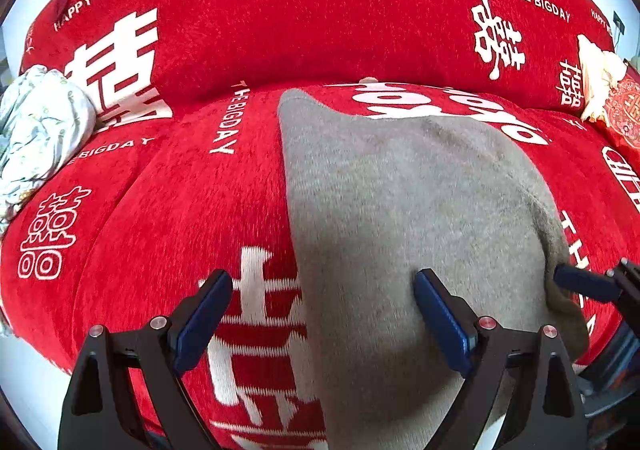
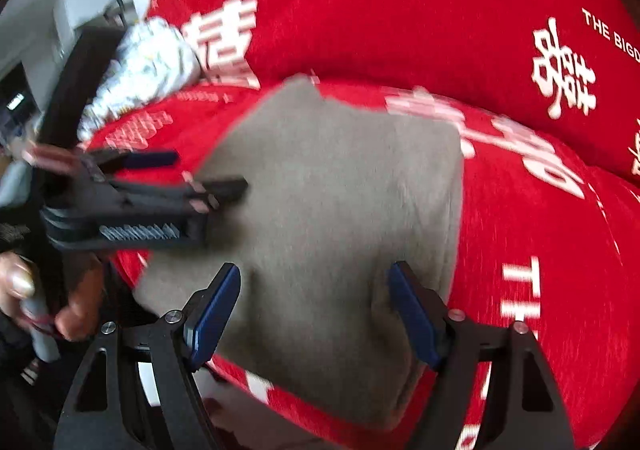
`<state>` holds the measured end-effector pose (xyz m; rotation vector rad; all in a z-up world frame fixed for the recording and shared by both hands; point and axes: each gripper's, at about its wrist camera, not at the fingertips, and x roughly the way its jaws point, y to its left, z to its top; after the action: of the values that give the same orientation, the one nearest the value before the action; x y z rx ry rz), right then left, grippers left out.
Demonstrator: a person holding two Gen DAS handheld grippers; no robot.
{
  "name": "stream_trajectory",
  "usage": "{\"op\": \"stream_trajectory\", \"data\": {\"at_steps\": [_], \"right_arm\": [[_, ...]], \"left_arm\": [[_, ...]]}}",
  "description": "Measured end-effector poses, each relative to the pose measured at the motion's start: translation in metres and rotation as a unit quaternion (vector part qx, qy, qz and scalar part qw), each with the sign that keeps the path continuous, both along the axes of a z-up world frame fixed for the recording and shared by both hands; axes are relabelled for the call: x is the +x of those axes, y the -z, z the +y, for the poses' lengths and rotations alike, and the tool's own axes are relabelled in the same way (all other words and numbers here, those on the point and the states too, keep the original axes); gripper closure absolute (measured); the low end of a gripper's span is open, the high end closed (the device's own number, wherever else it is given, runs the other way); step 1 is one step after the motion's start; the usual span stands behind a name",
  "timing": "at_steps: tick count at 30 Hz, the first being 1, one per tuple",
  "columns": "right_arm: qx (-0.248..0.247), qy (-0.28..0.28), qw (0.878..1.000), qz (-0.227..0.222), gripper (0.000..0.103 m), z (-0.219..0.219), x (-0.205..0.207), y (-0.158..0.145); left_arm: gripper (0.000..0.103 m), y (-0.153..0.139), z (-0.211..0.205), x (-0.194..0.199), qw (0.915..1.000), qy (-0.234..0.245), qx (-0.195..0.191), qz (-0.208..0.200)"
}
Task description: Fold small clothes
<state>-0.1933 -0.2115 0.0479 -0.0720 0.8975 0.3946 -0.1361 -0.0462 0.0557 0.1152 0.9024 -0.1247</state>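
Note:
A grey fleecy garment (image 1: 400, 210) lies flat, folded into a rough rectangle, on the red sofa seat; it also shows in the right wrist view (image 2: 340, 218). My left gripper (image 1: 324, 314) is open and empty, straddling the garment's left edge near its front. It appears from the side in the right wrist view (image 2: 208, 174). My right gripper (image 2: 316, 310) is open and empty above the garment's near edge. One of its blue fingertips (image 1: 580, 282) shows at the garment's right edge in the left wrist view.
The sofa cover (image 1: 168, 210) is red with white wedding lettering, and its backrest (image 1: 320, 18) rises behind. A crumpled pale patterned cloth (image 1: 40, 126) lies at the seat's left end. A cream cloth and a red cushion (image 1: 608, 90) sit at the right end.

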Motion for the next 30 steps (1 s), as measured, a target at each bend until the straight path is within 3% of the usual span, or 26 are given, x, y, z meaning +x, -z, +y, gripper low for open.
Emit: {"op": "stream_trajectory", "data": {"at_steps": [3, 5, 7, 11, 15, 21, 30], "right_arm": [[-0.008, 0.019, 0.998, 0.059, 0.02, -0.008, -0.002, 0.017], [0.005, 0.027, 0.998, 0.05, 0.019, -0.015, -0.012, 0.01], [0.019, 0.037, 0.998, 0.042, 0.019, -0.021, -0.02, -0.002], [0.008, 0.07, 0.996, -0.047, 0.019, -0.022, -0.043, -0.039], [-0.023, 0.084, 0.991, -0.098, 0.018, -0.006, -0.065, -0.06], [-0.055, 0.075, 0.99, -0.106, 0.018, 0.01, -0.071, -0.065], [-0.037, 0.114, 0.989, -0.084, 0.018, -0.005, -0.069, -0.06]], "left_arm": [[0.01, -0.004, 0.001, -0.009, 1.0, -0.004, -0.001, 0.002], [0.01, -0.008, 0.002, -0.015, 1.0, -0.009, 0.0, 0.0], [0.01, -0.017, 0.005, -0.025, 0.9994, -0.023, 0.005, -0.027], [0.01, -0.04, 0.007, -0.051, 0.9954, -0.039, 0.004, -0.087], [0.01, -0.05, 0.004, -0.063, 0.9959, -0.046, 0.008, -0.077], [0.01, -0.056, -0.008, -0.081, 0.996, -0.032, 0.014, -0.082], [0.01, -0.055, -0.007, -0.09, 0.9948, -0.055, 0.021, -0.083]]}}
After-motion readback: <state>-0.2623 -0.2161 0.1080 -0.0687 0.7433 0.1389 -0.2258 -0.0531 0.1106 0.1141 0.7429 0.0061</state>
